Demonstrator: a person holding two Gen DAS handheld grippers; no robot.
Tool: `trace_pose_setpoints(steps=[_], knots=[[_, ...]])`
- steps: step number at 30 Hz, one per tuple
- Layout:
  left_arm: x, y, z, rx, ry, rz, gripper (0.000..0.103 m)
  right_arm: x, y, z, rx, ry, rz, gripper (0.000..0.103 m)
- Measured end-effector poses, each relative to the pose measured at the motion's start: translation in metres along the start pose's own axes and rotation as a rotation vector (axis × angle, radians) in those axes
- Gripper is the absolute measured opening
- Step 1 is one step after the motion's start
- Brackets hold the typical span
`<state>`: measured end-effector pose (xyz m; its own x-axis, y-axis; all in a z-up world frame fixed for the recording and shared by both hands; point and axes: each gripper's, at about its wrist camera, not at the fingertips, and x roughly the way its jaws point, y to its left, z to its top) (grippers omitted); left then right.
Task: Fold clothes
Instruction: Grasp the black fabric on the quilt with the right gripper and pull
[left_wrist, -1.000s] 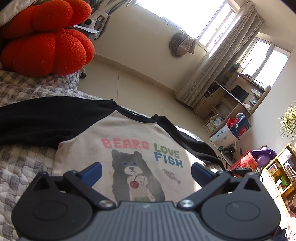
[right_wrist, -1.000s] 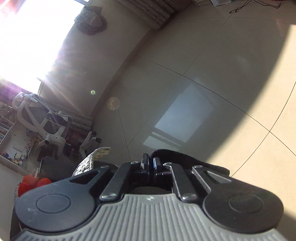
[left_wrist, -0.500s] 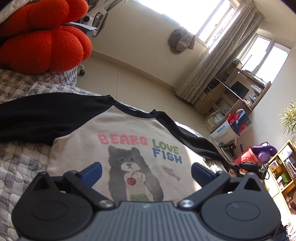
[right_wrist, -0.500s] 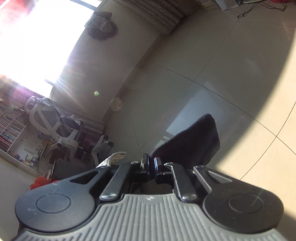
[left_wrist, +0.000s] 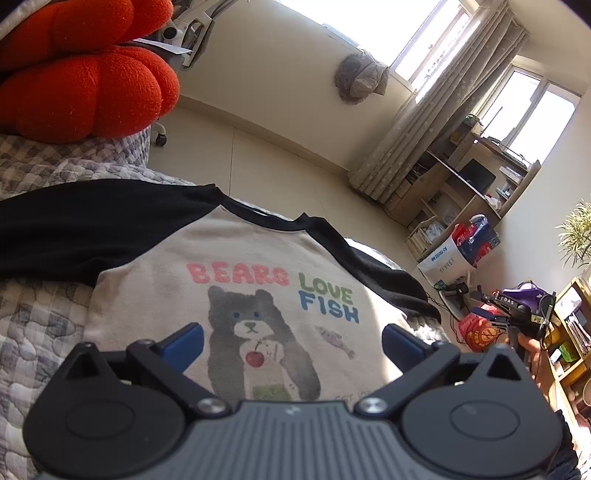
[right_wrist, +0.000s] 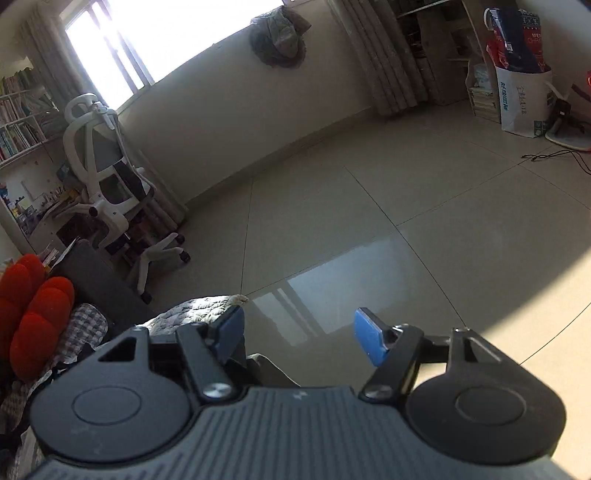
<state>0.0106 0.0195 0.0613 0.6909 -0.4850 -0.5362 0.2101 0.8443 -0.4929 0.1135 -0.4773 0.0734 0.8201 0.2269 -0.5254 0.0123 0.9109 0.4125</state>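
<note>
Left wrist view: shirt (left_wrist: 236, 266) lies flat on the quilt (left_wrist: 40, 332), cream front up with a bear print and the words BEARS LOVE FISH, black sleeves spread to either side, one long sleeve running off toward the left edge. Left gripper (left_wrist: 291, 341) hangs over the shirt's lower part, jaws wide apart, nothing between the blue pads (left_wrist: 184, 345); whether they touch the cloth cannot be told. Red cushion (left_wrist: 85, 92) sits on the quilt beyond the shirt's left sleeve. Right of the shirt, past its right sleeve, the right gripper (left_wrist: 517, 314) shows small, held off the quilt's edge. Right wrist view: right gripper (right_wrist: 299, 338) faces the tiled floor (right_wrist: 369, 206), jaws just opened, now apart with nothing between them. Quilt corner (right_wrist: 199, 306) sits just left of the left pad. Red cushion (right_wrist: 33, 314) lies farther left of the quilt corner. The shirt cannot be made out in this view.
</note>
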Motion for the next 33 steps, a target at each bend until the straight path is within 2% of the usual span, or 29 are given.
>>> trace_pose_setpoints(steps=[2,5,8,10,11,12,13,14,16,17,19,20,23,24,25,28,31,33], knots=[[0.002,-0.004,0.0,0.005,0.003,-0.004,0.103,0.018,0.006,0.007,-0.113,0.055,0.049,0.07],[0.002,-0.007,-0.002,0.021,0.002,0.0,0.103,0.056,0.014,0.008,-0.265,0.125,0.037,0.07],[0.002,-0.006,-0.005,0.04,0.012,0.014,0.103,0.082,0.027,0.003,-0.368,0.187,0.084,0.068],[0.003,-0.002,-0.007,0.042,0.025,0.023,0.103,0.1,0.049,-0.006,-0.475,0.26,0.052,0.056],[0.003,0.001,-0.007,0.035,0.03,0.025,0.103,0.102,0.053,-0.009,-0.502,0.264,0.049,0.048],[0.003,0.003,-0.007,0.028,0.031,0.022,0.103,0.101,0.056,-0.011,-0.522,0.258,0.052,0.02],[0.002,0.004,-0.006,0.02,0.03,0.019,0.103,0.098,0.062,-0.01,-0.539,0.235,0.028,0.006],[0.002,0.004,-0.006,0.018,0.029,0.012,0.103,0.093,0.068,-0.008,-0.557,0.207,-0.002,0.006],[0.001,0.003,-0.005,0.014,0.029,-0.003,0.103,0.077,0.081,0.0,-0.596,0.094,-0.024,0.006],[0.0,0.001,-0.005,0.02,0.028,-0.015,0.103,0.068,0.088,0.005,-0.616,0.033,-0.032,0.0],[-0.001,-0.003,-0.005,0.039,0.028,-0.028,0.103,0.059,0.094,0.011,-0.645,-0.058,-0.07,0.0],[-0.002,-0.005,-0.005,0.049,0.027,-0.029,0.103,0.061,0.092,0.013,-0.644,-0.055,-0.079,0.0],[-0.002,-0.005,-0.006,0.045,0.034,-0.024,0.103,0.09,0.076,0.004,-0.643,0.12,-0.066,0.0],[-0.002,-0.004,-0.007,0.04,0.036,-0.023,0.103,0.097,0.07,0.0,-0.633,0.157,-0.076,0.007],[-0.002,-0.003,-0.006,0.038,0.033,-0.019,0.103,0.099,0.062,0.0,-0.594,0.171,-0.073,0.013],[-0.004,-0.001,-0.006,0.033,0.025,-0.007,0.103,0.094,0.041,0.005,-0.436,0.159,-0.013,0.013],[-0.003,0.004,-0.006,0.01,0.029,0.017,0.103,0.096,0.042,-0.004,-0.451,0.197,-0.005,0.014],[-0.004,0.007,-0.006,-0.004,0.031,0.018,0.103,0.093,0.048,-0.014,-0.492,0.185,-0.021,0.018]])
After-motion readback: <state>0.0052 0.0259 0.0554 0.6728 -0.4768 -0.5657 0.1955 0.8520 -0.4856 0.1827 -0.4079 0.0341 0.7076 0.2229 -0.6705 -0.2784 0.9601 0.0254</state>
